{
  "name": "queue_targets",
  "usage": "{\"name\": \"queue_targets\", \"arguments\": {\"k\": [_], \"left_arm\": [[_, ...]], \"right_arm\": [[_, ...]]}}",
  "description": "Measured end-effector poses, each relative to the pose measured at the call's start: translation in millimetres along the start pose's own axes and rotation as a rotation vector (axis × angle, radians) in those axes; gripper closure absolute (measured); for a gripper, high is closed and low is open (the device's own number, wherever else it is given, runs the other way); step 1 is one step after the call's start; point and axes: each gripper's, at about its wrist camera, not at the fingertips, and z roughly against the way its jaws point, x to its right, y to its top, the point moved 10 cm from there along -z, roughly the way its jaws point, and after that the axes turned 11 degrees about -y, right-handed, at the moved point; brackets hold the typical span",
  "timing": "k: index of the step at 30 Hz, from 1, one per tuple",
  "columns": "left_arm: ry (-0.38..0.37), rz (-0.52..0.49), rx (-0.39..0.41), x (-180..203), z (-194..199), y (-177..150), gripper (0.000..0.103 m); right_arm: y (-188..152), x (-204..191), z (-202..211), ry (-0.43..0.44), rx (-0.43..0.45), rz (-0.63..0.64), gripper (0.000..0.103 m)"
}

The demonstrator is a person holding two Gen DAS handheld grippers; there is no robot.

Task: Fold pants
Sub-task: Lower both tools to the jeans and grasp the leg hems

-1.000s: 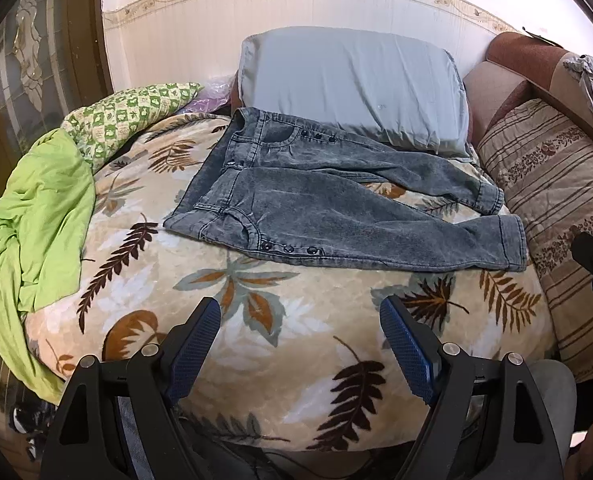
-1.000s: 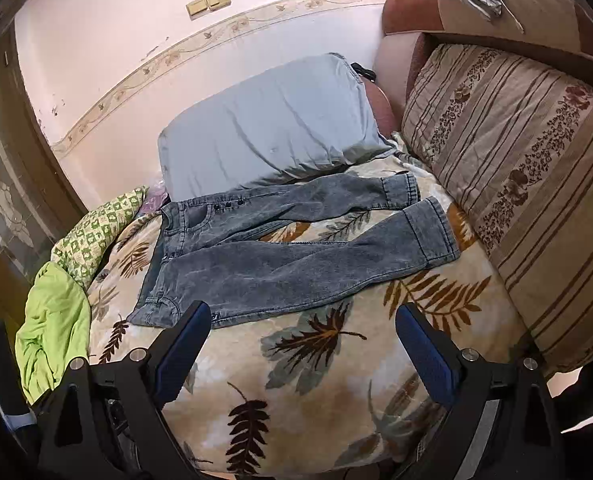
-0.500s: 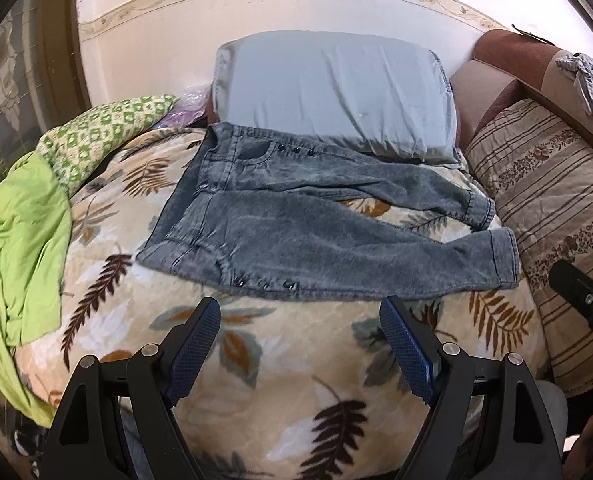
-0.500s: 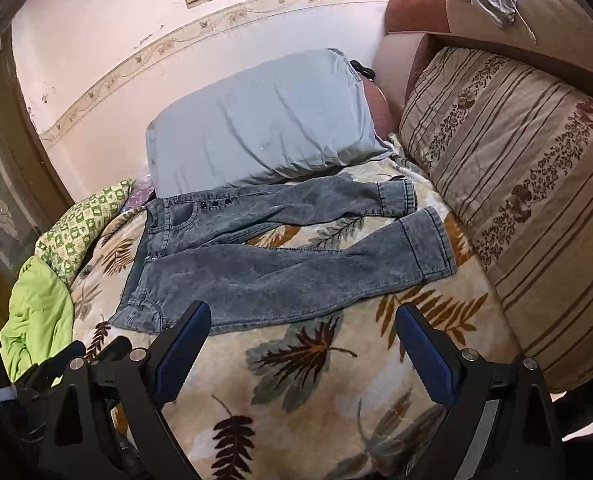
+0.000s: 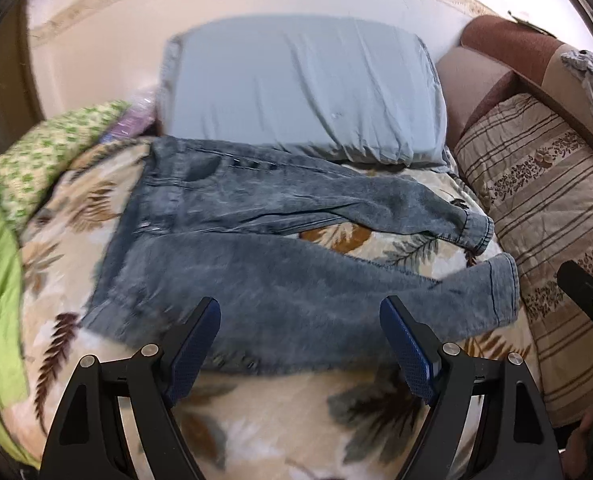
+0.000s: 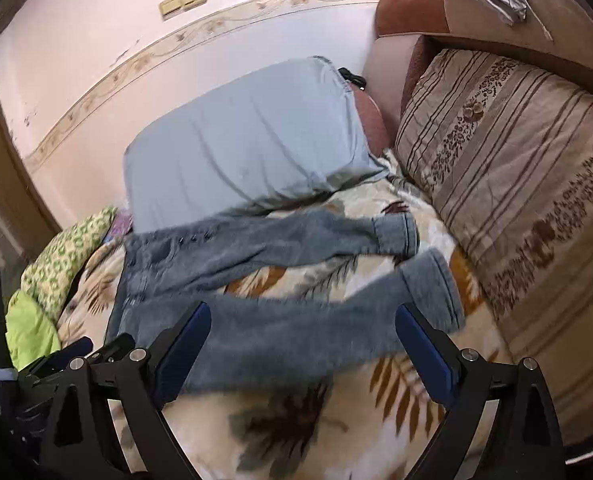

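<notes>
Seemingly untouched, the pants (image 5: 296, 280) lie beyond both spread tongs (image 5: 300, 344) (image 6: 304, 344).

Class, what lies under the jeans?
The jeans lie spread on a leaf-patterned blanket, which shows between the legs and around them. What is beneath the blanket is covered.

one pair of jeans (image 5: 296, 248), one blue pillow (image 5: 304, 88), two claws
</notes>
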Motion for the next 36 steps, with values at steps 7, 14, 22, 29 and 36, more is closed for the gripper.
{"name": "queue_targets", "arguments": {"k": [7, 14, 22, 29, 36], "left_arm": [[-0.082, 0.061, -0.092, -20, -90, 67, 0.021], [-0.121, 0.018, -0.115, -8, -176, 123, 0.022], [-0.192, 0.072, -0.213, 38, -285, 157, 0.023], [-0.199, 0.100, -0.250, 46, -334, 167, 0.023], [-0.230, 0.093, -0.278, 70, -345, 172, 0.023]], "right_arm": [[36, 26, -72, -0.015, -0.104, -0.040, 0.008], [61, 57, -152, -0.057, -0.203, -0.038, 0.010], [81, 90, -255, -0.074, -0.405, -0.090, 0.027], [59, 120, -334, -0.132, -0.610, -0.140, 0.041], [40, 120, -335, -0.136, -0.574, -0.120, 0.083]]}}
